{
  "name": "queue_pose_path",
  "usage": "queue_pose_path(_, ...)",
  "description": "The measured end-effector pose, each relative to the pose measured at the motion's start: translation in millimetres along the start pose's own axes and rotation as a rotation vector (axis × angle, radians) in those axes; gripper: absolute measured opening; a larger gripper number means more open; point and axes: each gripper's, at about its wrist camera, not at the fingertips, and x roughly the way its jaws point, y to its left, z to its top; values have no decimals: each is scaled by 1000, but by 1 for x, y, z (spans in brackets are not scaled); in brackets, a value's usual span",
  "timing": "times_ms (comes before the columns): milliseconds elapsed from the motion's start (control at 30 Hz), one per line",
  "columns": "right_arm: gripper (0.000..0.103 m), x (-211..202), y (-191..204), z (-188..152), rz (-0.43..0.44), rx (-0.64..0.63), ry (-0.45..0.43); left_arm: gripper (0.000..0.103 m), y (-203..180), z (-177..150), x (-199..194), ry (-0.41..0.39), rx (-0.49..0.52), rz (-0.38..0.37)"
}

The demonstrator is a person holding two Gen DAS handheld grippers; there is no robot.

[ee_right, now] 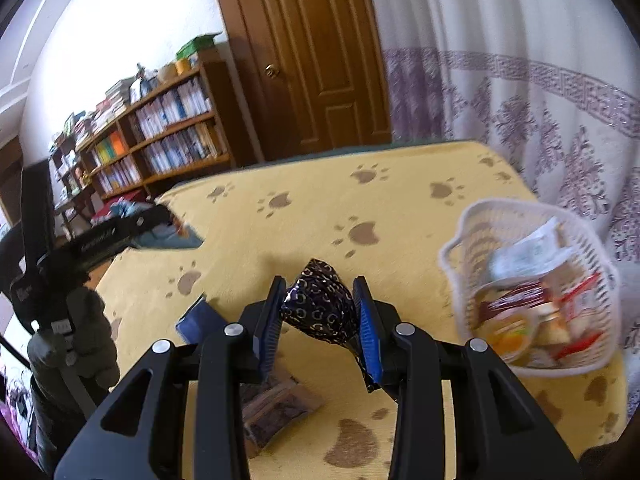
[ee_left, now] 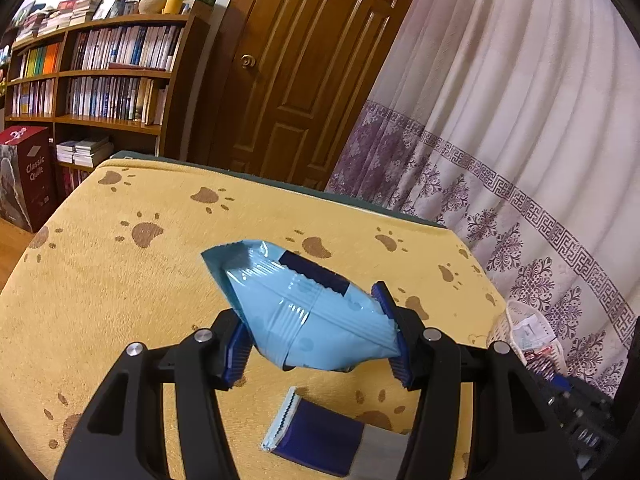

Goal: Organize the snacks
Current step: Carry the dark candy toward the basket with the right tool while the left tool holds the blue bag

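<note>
On the yellow paw-print tablecloth, a white basket already holding snacks sits off to the right of the right gripper, the nearer of the two. That gripper is clamped on a dark patterned packet held above the cloth. The left gripper grasps a light blue packet crosswise, farther from the basket.
</note>
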Motion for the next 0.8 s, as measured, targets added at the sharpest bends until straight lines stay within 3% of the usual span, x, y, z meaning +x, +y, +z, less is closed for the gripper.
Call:
queue_pose_path(433, 36, -42, -88, 20, -164, 199, -116, 56, -7, 4, -12, -26, 5, -20)
queue_pose_path(800, 36, -32, -149, 12, -247, 347, -91, 56, -11, 5, -16, -35, 14, -29)
